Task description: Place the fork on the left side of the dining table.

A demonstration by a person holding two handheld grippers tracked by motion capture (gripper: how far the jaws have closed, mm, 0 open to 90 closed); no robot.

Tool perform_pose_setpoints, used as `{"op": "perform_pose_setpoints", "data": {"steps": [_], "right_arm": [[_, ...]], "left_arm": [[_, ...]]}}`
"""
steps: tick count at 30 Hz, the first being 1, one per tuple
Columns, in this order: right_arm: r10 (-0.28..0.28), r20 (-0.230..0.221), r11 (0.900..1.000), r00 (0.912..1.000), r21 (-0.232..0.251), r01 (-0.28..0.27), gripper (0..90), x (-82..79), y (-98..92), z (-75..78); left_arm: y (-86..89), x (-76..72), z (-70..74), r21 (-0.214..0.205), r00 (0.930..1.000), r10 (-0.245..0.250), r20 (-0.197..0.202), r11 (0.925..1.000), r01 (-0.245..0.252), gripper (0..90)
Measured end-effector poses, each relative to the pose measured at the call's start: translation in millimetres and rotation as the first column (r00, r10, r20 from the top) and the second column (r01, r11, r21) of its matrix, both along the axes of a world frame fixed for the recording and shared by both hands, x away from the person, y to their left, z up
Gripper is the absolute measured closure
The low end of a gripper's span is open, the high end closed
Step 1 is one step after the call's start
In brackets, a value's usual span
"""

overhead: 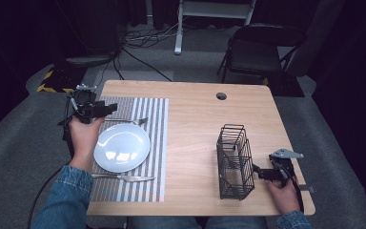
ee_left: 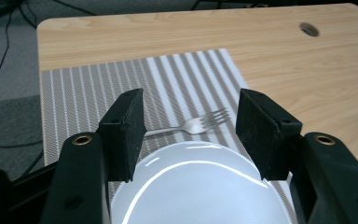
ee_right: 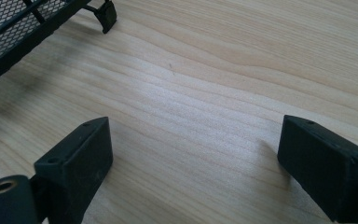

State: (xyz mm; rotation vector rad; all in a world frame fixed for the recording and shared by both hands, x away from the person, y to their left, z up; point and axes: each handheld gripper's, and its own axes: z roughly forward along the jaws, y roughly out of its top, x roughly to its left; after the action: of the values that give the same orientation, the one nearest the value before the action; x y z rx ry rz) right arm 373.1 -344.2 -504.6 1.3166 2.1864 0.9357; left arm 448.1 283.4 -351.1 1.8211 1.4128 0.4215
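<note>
A white plate (overhead: 123, 147) lies on a grey striped placemat (overhead: 153, 143) at the table's left. A fork (overhead: 131, 120) rests on the mat just beyond the plate, and a knife (overhead: 124, 178) lies on the near side. My left gripper (overhead: 108, 109) hovers at the mat's far left corner, open, jaws wide with nothing between them. In the left gripper view the fork (ee_left: 200, 123) and the plate (ee_left: 200, 186) lie ahead of the left gripper (ee_left: 190, 133). My right gripper (overhead: 259, 172) is open, low over the wood beside a black wire basket (overhead: 234, 161).
The wooden table (overhead: 195, 119) has a cable hole (overhead: 221, 96) at the far middle. A dark chair (overhead: 259, 50) stands beyond the far edge. In the right gripper view the basket's mesh and foot (ee_right: 103, 14) sit at upper left, with bare wood (ee_right: 205, 93) ahead.
</note>
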Motion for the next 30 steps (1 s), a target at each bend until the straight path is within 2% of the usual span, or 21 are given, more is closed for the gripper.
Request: {"op": "perform_pose_setpoints", "data": {"steps": [8,13,16,18,21,25,26,30], "right_arm": [[-0.010,-0.001,0.9999,0.9999,0.000,0.010,10.1,-0.1,1.1,0.1],[-0.021,0.001,0.9998,0.9998,-0.001,0.021,10.0,0.2,2.7,0.0],[-0.021,0.000,0.9998,0.9998,-0.001,0.021,10.1,0.2,2.7,0.0],[-0.021,0.000,0.9998,0.9998,-0.001,0.021,10.1,0.2,2.7,0.0],[-0.021,0.000,0.9998,0.9998,-0.001,0.021,10.1,0.2,2.7,0.0],[-0.020,0.000,0.9998,0.9998,-0.001,0.020,10.1,0.3,2.7,0.0],[-0.020,0.000,0.9998,0.9998,0.000,0.020,10.1,0.3,2.8,0.0],[-0.018,0.000,0.9998,0.9998,-0.001,0.018,10.1,0.5,2.9,0.0]], "left_arm": [[-19.0,-32.8,15.6,-0.001,0.9972,-0.066,0.034,0.9978,0.066,42.3],[-37.0,-55.5,25.4,0.008,0.9919,-0.104,0.074,0.9946,0.103,41.8],[-46.0,-65.7,27.7,0.008,0.9888,-0.124,0.084,0.9923,0.123,41.6],[-52.8,-72.9,27.7,0.017,0.9865,-0.140,0.085,0.9902,0.139,41.4],[-62.5,-86.5,24.7,0.000,0.9800,-0.174,0.096,0.9846,0.175,41.3],[-73.4,-103.7,18.8,-0.026,0.9704,-0.200,0.135,0.9784,0.205,41.2],[-75.7,-106.5,16.6,-0.033,0.9700,-0.196,0.144,0.9787,0.203,41.1],[-86.6,-113.7,5.6,-0.025,0.9674,-0.218,0.128,0.9744,0.223,41.4]]}}
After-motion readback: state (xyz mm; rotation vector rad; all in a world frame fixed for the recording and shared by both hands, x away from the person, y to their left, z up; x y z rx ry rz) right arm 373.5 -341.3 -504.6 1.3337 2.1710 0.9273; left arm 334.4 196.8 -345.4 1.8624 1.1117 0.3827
